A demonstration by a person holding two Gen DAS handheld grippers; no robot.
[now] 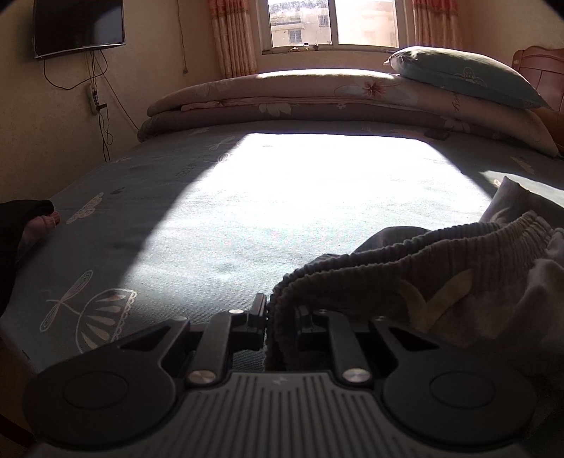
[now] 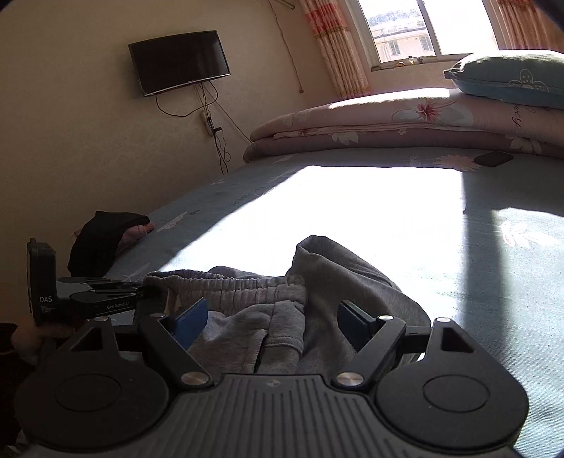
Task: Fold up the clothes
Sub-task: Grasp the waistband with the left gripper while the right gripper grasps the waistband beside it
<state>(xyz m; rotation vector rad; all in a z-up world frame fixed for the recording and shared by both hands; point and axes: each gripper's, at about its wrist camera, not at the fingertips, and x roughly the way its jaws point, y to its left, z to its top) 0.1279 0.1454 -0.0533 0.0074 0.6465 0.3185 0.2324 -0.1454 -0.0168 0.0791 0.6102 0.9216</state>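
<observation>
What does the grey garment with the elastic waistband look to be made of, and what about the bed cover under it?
Grey sweatpants: apparently a soft knit fleece or jersey, matte; the gathered ribbed waistband and limp, rounded folds suggest it. The left gripper pinches that waistband; the right gripper hangs open over the cloth. Bed sheet: thin woven fabric, probably cotton or a blend, matte blue-grey with printed dragonflies, lying flat.

Before me, sun from the curtained window (image 1: 333, 23) floods the blue-green patterned bed sheet (image 1: 176, 218) beneath a black wall-mounted television (image 2: 179, 61).
</observation>
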